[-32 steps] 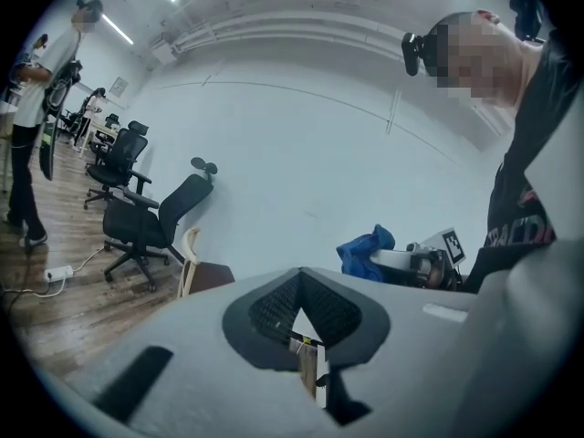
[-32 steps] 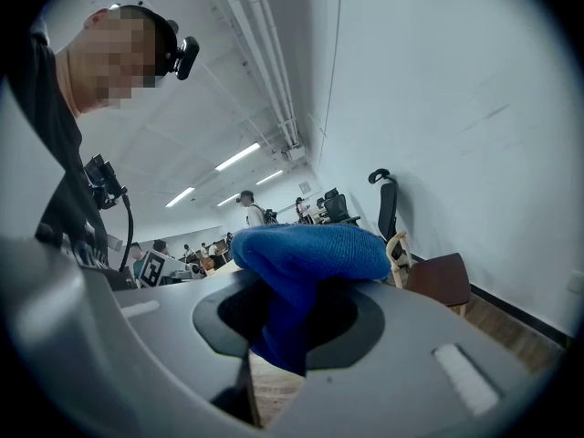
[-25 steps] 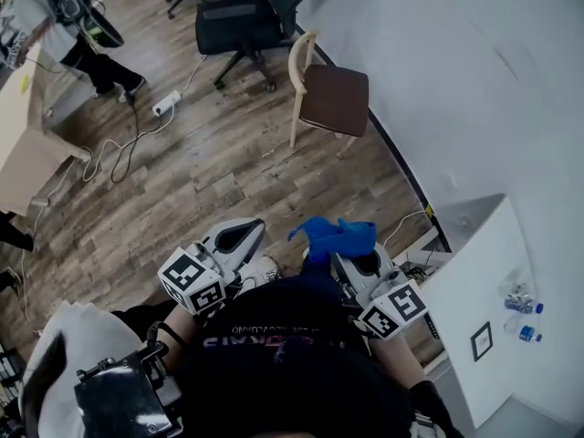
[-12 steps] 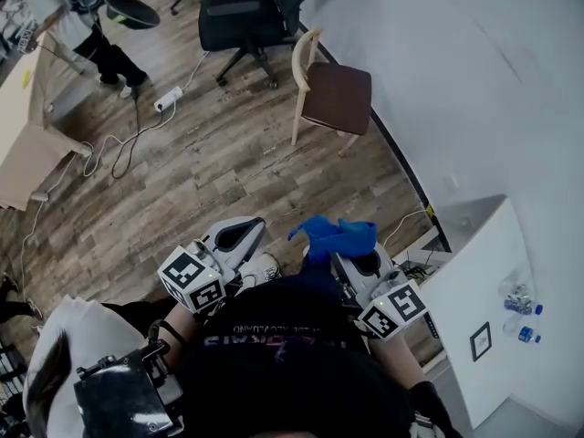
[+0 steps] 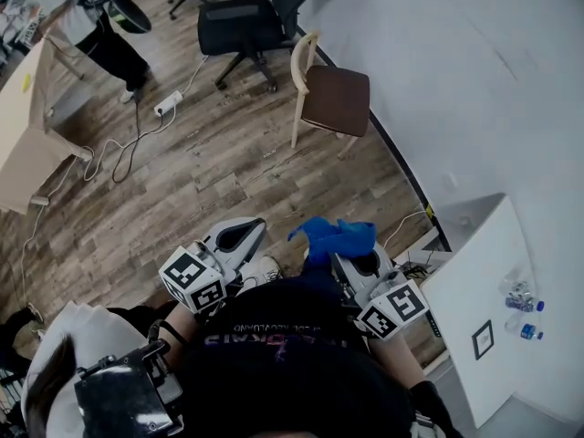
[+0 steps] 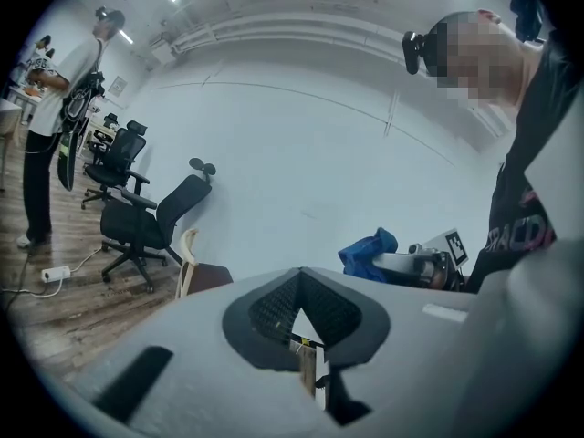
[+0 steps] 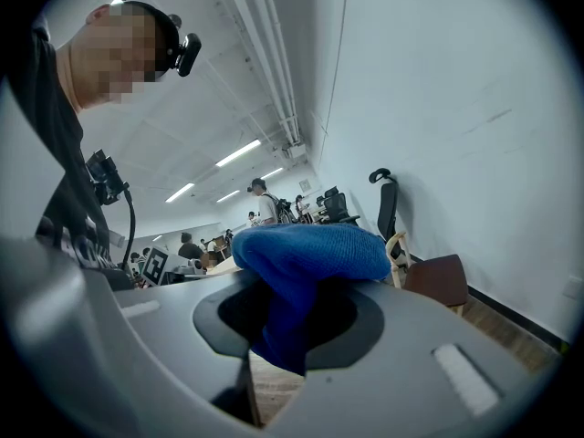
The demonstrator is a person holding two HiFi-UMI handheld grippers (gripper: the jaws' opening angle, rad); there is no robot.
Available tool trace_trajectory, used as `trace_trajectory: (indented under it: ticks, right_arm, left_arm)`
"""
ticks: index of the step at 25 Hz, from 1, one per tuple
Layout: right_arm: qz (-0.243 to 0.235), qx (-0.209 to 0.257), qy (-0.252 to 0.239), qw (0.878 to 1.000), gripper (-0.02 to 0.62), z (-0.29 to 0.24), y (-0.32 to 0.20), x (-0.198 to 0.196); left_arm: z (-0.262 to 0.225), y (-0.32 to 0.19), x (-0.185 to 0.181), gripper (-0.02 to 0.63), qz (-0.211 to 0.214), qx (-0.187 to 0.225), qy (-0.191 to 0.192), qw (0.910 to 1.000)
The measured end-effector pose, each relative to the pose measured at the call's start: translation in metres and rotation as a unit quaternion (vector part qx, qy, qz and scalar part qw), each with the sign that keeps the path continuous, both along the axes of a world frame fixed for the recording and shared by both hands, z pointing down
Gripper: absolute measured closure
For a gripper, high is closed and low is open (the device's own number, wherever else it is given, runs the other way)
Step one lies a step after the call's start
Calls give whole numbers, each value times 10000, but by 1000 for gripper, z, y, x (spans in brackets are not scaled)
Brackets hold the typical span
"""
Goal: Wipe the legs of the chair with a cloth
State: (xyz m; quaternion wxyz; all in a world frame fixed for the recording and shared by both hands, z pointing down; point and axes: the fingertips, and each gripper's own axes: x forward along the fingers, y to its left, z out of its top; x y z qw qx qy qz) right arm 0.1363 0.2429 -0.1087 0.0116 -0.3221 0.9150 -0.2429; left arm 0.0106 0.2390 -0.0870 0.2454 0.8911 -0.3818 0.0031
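The chair (image 5: 333,99) has a brown seat and pale wooden legs and stands by the white wall, well ahead of both grippers. It also shows small in the left gripper view, the chair (image 6: 203,272), and in the right gripper view, the chair (image 7: 436,276). My right gripper (image 5: 339,249) is shut on a bunched blue cloth (image 5: 333,235). The cloth (image 7: 306,263) bulges out over the jaws of the right gripper (image 7: 292,322). My left gripper (image 5: 239,235) is held beside it, near my body. The left gripper (image 6: 306,336) is shut with nothing in it.
Black office chairs (image 5: 242,26) stand beyond the wooden chair. A power strip (image 5: 166,104) with cables lies on the wood floor. A person (image 5: 91,16) stands at the far left by a desk (image 5: 23,126). A white cabinet (image 5: 484,308) with bottles (image 5: 525,299) is at my right.
The person at the far left has shifted further away along the desk. Both grippers and the cloth have stayed almost still.
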Motion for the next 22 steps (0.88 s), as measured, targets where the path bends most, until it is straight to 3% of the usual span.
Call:
trace_trajectory:
  ticks: [22]
  right_arm:
    - [-103,95,-9,9999,497,-2,-3,-2]
  left_arm:
    - [-2,0,-5,600,-134,56,-31,9999]
